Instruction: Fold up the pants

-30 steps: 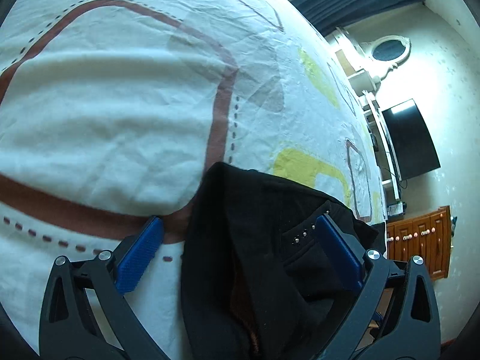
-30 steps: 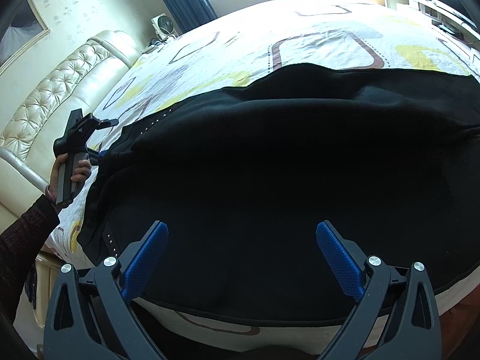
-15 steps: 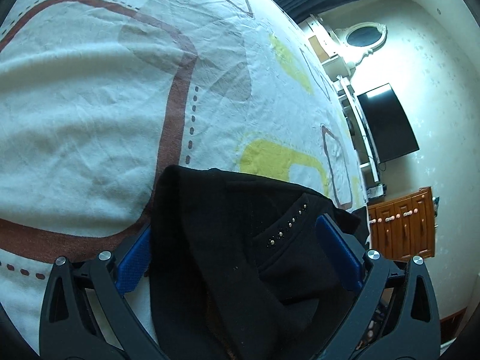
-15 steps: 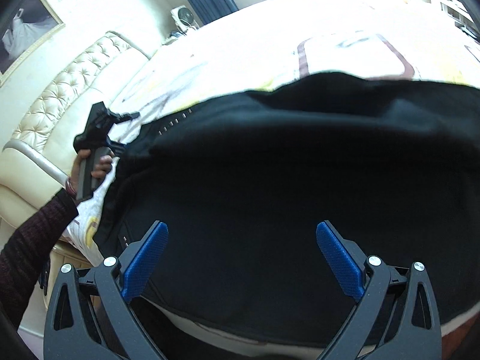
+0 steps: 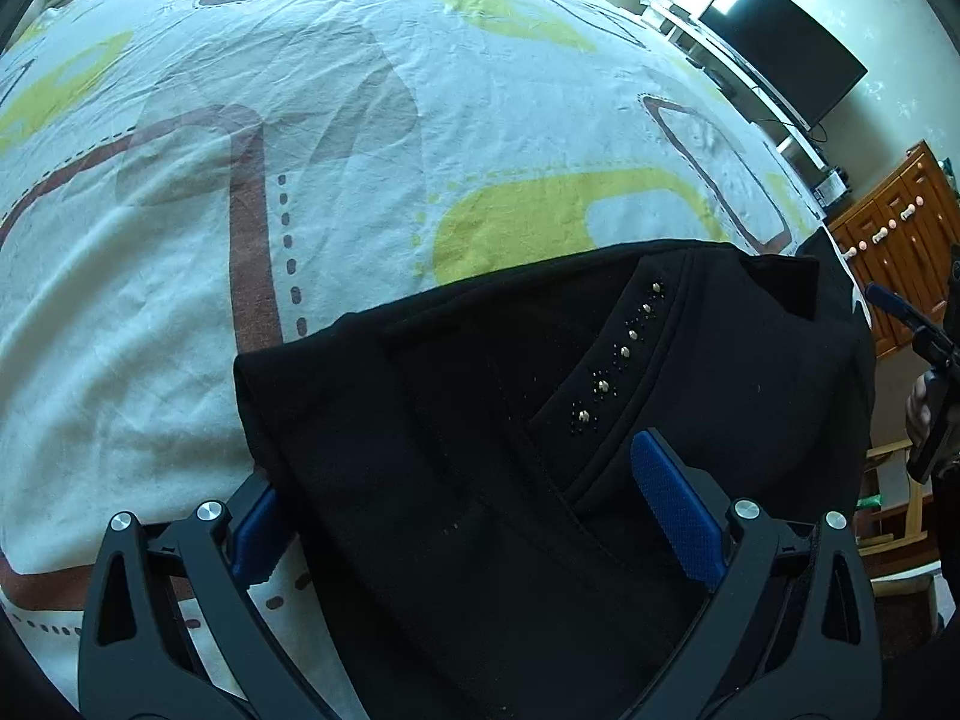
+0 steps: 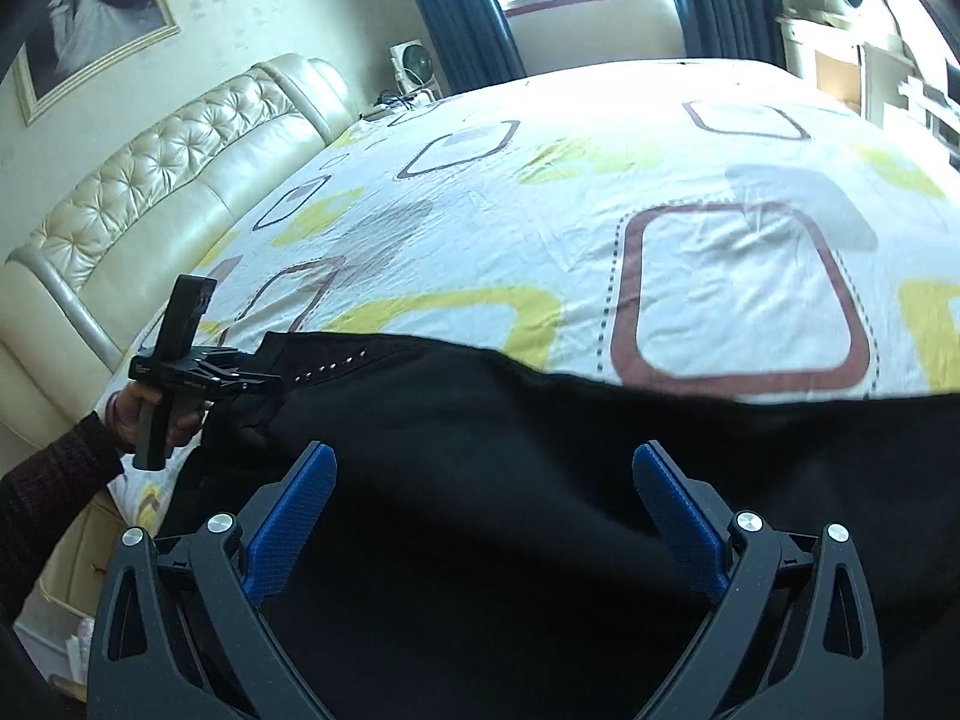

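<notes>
Left wrist view shows both wide-open, empty grippers, left gripper (image 5: 474, 504) and right gripper (image 6: 483, 516), over black studded fabric pants (image 5: 540, 450) spread on the patterned white bedsheet (image 5: 240, 180), folding barely begun.

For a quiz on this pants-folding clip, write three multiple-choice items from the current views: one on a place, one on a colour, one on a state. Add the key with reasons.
1. Where do the pants lie?
A. on a wooden floor
B. on the patterned bed sheet
C. over a chair

2. What colour are the pads on the gripper fingers?
A. blue
B. red
C. white

3. How does the right gripper stand?
A. shut on the waistband
B. shut on nothing
C. open above the pants

Key:
1 B, the black cloth spreads over the sheet with its yellow and brown shapes.
2 A, both wrist views show blue ribbed pads.
3 C, its fingers stand wide apart with dark cloth beneath them.
</notes>
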Action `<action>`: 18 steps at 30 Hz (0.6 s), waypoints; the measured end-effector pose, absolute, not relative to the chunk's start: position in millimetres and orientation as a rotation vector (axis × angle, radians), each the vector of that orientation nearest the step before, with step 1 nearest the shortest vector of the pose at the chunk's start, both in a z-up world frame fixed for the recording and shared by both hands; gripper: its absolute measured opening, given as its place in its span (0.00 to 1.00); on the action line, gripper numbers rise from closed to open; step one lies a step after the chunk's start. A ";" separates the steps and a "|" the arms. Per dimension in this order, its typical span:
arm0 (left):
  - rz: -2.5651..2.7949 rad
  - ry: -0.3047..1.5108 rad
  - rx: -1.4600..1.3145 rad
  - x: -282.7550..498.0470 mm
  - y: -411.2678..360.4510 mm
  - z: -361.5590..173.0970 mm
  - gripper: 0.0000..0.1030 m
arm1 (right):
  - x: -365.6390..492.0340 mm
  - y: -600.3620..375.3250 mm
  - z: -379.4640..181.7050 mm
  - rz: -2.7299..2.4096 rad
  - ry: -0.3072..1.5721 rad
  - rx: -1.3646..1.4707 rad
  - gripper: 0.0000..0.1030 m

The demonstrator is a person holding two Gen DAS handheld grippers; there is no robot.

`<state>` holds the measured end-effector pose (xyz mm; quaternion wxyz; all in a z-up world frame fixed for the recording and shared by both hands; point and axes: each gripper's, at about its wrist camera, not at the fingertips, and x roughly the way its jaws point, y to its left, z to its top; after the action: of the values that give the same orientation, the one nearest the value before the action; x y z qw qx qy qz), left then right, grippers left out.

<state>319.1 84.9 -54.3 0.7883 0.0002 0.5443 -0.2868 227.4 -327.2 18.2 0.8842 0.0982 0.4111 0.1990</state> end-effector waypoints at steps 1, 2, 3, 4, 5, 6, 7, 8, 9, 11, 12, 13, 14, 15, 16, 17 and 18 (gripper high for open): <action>-0.598 1.164 -0.001 321.0 85.0 -52.9 0.87 | 239.4 -326.9 17.0 0.451 0.855 0.173 0.96; -0.561 1.149 0.008 323.3 85.4 -52.1 0.79 | 250.7 -326.0 15.4 0.466 0.862 0.134 0.96; -0.532 1.138 0.004 326.4 88.4 -51.2 0.61 | 263.2 -327.1 12.1 0.488 0.872 0.108 0.96; -0.513 1.138 -0.029 330.8 94.7 -51.1 0.49 | 274.5 -327.0 8.3 0.508 0.899 0.094 0.96; -0.513 1.145 -0.088 334.6 103.6 -51.3 0.45 | 286.9 -332.4 4.3 0.500 0.939 0.074 0.96; -0.504 1.145 -0.136 337.8 111.7 -51.6 0.28 | 300.4 -336.5 -2.0 0.490 0.986 0.059 0.96; -0.500 1.152 -0.182 341.5 120.7 -53.7 0.20 | 312.0 -340.3 -9.0 0.504 1.034 0.056 0.96; -0.511 1.156 -0.224 342.4 126.0 -54.4 0.19 | 322.5 -345.0 -15.9 0.515 1.077 0.063 0.96; -0.521 1.157 -0.244 342.3 128.5 -55.1 0.18 | 327.3 -351.0 -22.3 0.511 1.106 0.066 0.96; -0.523 1.145 -0.212 341.5 124.7 -54.9 0.17 | 332.8 -353.5 -30.5 0.535 1.148 0.035 0.95; -0.522 1.138 -0.192 340.7 121.9 -54.6 0.17 | 334.7 -351.5 -34.8 0.548 1.168 -0.004 0.95; -0.521 1.138 -0.180 340.9 119.9 -54.6 0.17 | 335.4 -348.4 -38.8 0.546 1.189 -0.053 0.95; -0.520 1.139 -0.173 341.5 117.7 -54.9 0.17 | 334.6 -346.0 -43.2 0.543 1.208 -0.087 0.95; -0.521 1.139 -0.166 342.2 116.5 -54.5 0.17 | 334.3 -343.9 -47.4 0.547 1.230 -0.108 0.94; -0.521 1.141 -0.155 342.9 115.4 -54.4 0.17 | 334.3 -342.1 -51.7 0.558 1.251 -0.121 0.92; -0.521 1.142 -0.144 343.1 113.6 -54.7 0.17 | 334.4 -339.3 -55.5 0.573 1.267 -0.137 0.87; -0.521 1.141 -0.134 343.1 112.6 -54.6 0.17 | 333.9 -336.7 -59.3 0.581 1.285 -0.163 0.59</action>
<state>343.1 112.6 -54.6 0.8075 -0.0629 0.5336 -0.2435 333.9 -336.7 -59.3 0.7583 -0.0749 0.5900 0.2669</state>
